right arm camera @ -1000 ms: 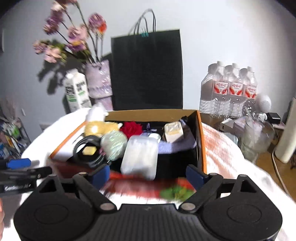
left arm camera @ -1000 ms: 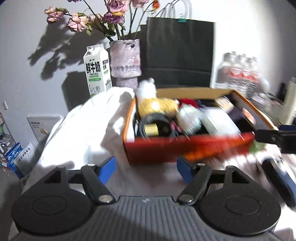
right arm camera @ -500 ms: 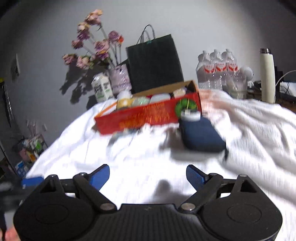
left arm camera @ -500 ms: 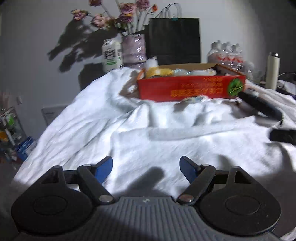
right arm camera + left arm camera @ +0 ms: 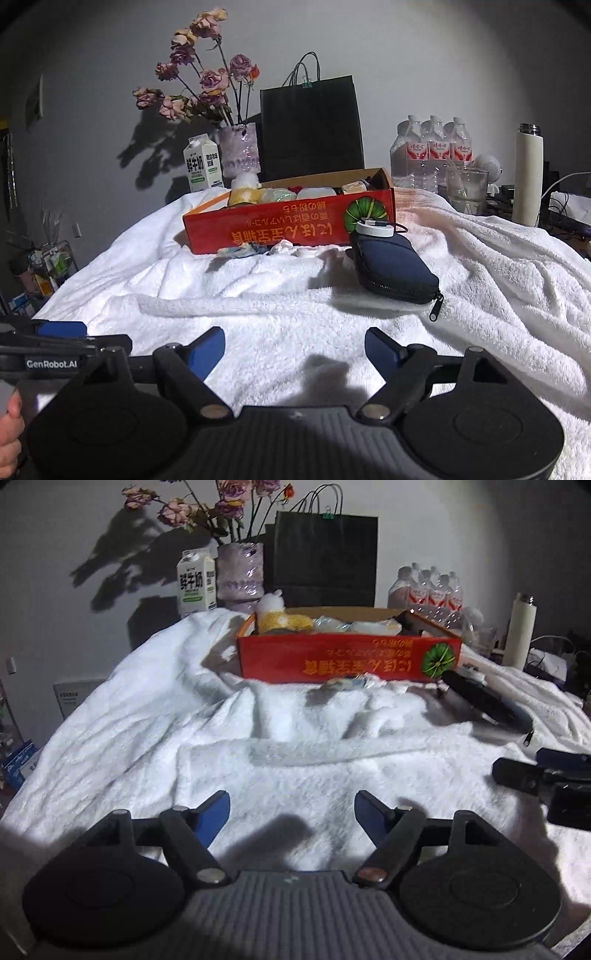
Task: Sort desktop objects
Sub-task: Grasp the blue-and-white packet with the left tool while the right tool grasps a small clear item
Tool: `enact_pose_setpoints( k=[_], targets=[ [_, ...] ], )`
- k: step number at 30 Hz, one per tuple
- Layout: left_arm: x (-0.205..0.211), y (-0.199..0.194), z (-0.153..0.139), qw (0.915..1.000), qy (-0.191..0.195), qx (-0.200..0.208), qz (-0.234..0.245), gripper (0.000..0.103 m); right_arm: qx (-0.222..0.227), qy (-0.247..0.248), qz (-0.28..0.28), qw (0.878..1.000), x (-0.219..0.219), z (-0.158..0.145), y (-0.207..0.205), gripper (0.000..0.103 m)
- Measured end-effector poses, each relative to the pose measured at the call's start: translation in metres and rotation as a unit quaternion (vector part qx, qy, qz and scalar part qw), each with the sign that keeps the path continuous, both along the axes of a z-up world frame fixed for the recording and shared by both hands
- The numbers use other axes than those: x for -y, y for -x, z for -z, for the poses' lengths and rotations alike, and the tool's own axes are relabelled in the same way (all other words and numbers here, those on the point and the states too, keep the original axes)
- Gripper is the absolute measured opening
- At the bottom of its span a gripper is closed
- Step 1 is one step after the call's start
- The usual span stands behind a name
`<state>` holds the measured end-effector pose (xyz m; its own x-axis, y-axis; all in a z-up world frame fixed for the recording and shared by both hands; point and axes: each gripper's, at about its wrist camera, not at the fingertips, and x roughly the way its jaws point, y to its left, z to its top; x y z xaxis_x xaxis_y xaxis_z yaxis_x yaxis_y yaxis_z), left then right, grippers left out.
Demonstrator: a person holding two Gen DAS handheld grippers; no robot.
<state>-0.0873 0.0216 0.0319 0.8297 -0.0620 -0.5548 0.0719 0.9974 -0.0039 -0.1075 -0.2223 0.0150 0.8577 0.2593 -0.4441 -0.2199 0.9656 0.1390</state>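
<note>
A red cardboard box full of small items sits far back on the white towel. A navy zip pouch lies by the box's right corner, with a round white gadget on its far end. Small wrappers and a white lid lie along the box's front. My left gripper hovers low over bare towel, its jaws closing with nothing between them. My right gripper does the same, well short of the pouch.
Behind the box stand a milk carton, a vase of dried flowers and a black paper bag. At the back right are water bottles, a glass and a white flask. A hand shows at the lower left.
Both grippers have drawn back from right over the box and sunk toward the towel. The box now sits far ahead, and the pouch has come into view.
</note>
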Motion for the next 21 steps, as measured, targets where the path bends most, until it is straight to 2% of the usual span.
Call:
enact_pose_setpoints(
  k=[4, 9, 11, 12, 14, 15, 17, 18, 19, 20, 21],
  targets=[
    [0.007, -0.019, -0.014, 0.9998, 0.006, 0.008, 0.020, 0.077, -0.004, 0.017, 0.002, 1.000, -0.003, -0.002, -0.010, 0.080],
    [0.027, -0.069, -0.030, 0.9978, -0.021, 0.024, 0.058, 0.076, 0.017, 0.005, -0.027, 0.999, -0.002, -0.013, -0.030, 0.077],
    [0.034, -0.097, -0.033, 0.9962, -0.024, 0.030, 0.079, 0.074, 0.011, 0.011, -0.037, 0.999, -0.005, -0.016, -0.051, 0.065],
    [0.036, -0.113, -0.032, 0.9955, -0.024, 0.027, 0.087, 0.072, 0.011, 0.016, -0.043, 0.999, -0.008, -0.017, -0.062, 0.062],
    [0.039, -0.146, -0.023, 0.9942, -0.020, 0.000, 0.105, 0.064, 0.014, 0.033, -0.051, 0.998, -0.016, -0.021, -0.086, 0.055],
    [0.039, -0.163, -0.017, 0.9929, -0.012, -0.024, 0.116, 0.061, 0.013, 0.044, -0.048, 0.998, -0.020, -0.021, -0.098, 0.055],
    [0.035, -0.185, -0.006, 0.9912, 0.011, -0.056, 0.119, 0.046, 0.004, 0.058, -0.053, 0.997, -0.025, -0.019, -0.119, 0.053],
    [0.032, -0.194, -0.002, 0.9904, 0.020, -0.067, 0.119, 0.043, -0.004, 0.059, -0.054, 0.997, -0.028, -0.017, -0.129, 0.053],
    [0.028, -0.199, 0.002, 0.9901, 0.027, -0.074, 0.116, 0.030, -0.012, 0.061, -0.056, 0.996, -0.031, -0.015, -0.138, 0.050],
    [0.021, -0.200, 0.002, 0.9910, 0.037, -0.071, 0.107, 0.022, -0.018, 0.062, -0.062, 0.996, -0.034, -0.014, -0.145, 0.048],
    [0.012, -0.200, 0.002, 0.9910, 0.058, -0.069, 0.099, 0.021, -0.022, 0.061, -0.069, 0.995, -0.037, -0.014, -0.153, 0.048]
  ],
)
